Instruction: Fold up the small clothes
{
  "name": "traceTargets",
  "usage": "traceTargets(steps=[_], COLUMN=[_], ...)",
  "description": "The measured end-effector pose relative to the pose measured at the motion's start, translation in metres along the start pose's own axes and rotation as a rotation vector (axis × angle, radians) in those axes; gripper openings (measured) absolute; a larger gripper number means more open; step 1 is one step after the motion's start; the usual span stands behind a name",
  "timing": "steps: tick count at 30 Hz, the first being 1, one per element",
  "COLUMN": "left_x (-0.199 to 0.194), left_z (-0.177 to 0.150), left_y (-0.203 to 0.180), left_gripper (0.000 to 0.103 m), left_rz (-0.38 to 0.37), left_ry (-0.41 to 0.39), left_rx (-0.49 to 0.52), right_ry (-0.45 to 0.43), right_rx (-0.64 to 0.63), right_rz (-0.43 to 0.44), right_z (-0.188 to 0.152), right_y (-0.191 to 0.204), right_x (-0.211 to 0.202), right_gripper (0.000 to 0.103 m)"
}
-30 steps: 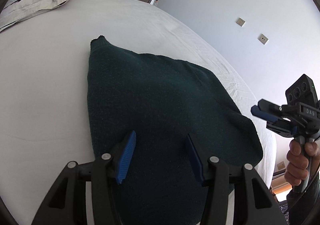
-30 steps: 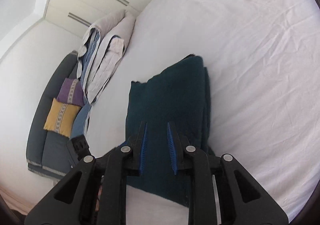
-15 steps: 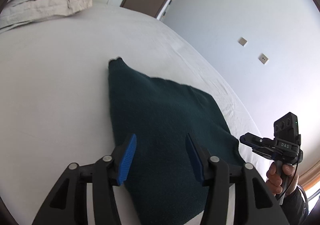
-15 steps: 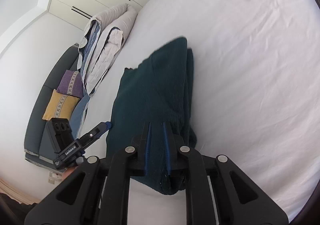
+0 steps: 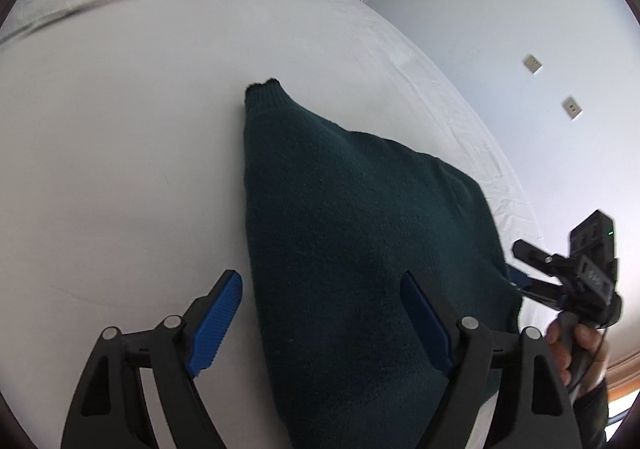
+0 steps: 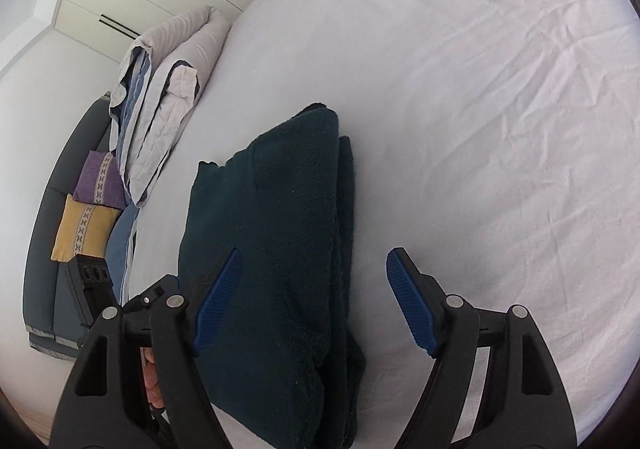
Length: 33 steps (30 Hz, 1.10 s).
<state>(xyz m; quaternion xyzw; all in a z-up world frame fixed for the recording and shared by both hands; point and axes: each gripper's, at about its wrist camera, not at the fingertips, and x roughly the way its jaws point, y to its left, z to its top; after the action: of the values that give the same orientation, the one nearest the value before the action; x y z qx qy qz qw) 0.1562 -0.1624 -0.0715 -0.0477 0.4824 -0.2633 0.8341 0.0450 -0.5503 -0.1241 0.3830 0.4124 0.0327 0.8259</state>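
A dark green knitted garment (image 5: 360, 249) lies folded on the white bed sheet (image 5: 120, 169); it also shows in the right wrist view (image 6: 280, 249), with stacked layers along its right edge. My left gripper (image 5: 320, 321) is open and empty, its jaws spread over the garment's near left edge. My right gripper (image 6: 312, 305) is open and empty, straddling the garment's near right edge. In the left wrist view the right gripper (image 5: 532, 273) sits at the garment's right side.
Folded grey and blue bedding (image 6: 168, 89) lies at the head of the bed. A sofa with a purple cushion (image 6: 98, 181) and a yellow cushion (image 6: 84, 229) stands beyond the bed's left side. A wall (image 5: 520, 29) with sockets lies on the right.
My right gripper was shut on the garment's edge and has opened wide, letting it go. My left gripper has opened wider. The garment has settled flat on the bed.
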Motion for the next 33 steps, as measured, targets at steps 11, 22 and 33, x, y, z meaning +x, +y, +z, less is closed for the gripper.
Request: traceTargets(steps=[11,22,33], left_x=[0.011,0.027,0.01], left_z=[-0.002,-0.002,-0.001], left_y=[-0.059,-0.05,-0.032], left_gripper=[0.077,0.079,0.081], left_rz=[0.277,0.252,0.159], left_ry=[-0.047,0.01,-0.004], left_rx=[0.304,0.275,0.159], right_ry=[-0.038,0.014,-0.037], right_rx=[-0.101,-0.068,-0.03], right_rz=[0.248,0.166,0.06], right_z=[0.011,0.001,-0.007], right_y=[0.053,0.035,0.022], right_x=[-0.004,0.045,-0.004], right_gripper=[0.073,0.071,0.072])
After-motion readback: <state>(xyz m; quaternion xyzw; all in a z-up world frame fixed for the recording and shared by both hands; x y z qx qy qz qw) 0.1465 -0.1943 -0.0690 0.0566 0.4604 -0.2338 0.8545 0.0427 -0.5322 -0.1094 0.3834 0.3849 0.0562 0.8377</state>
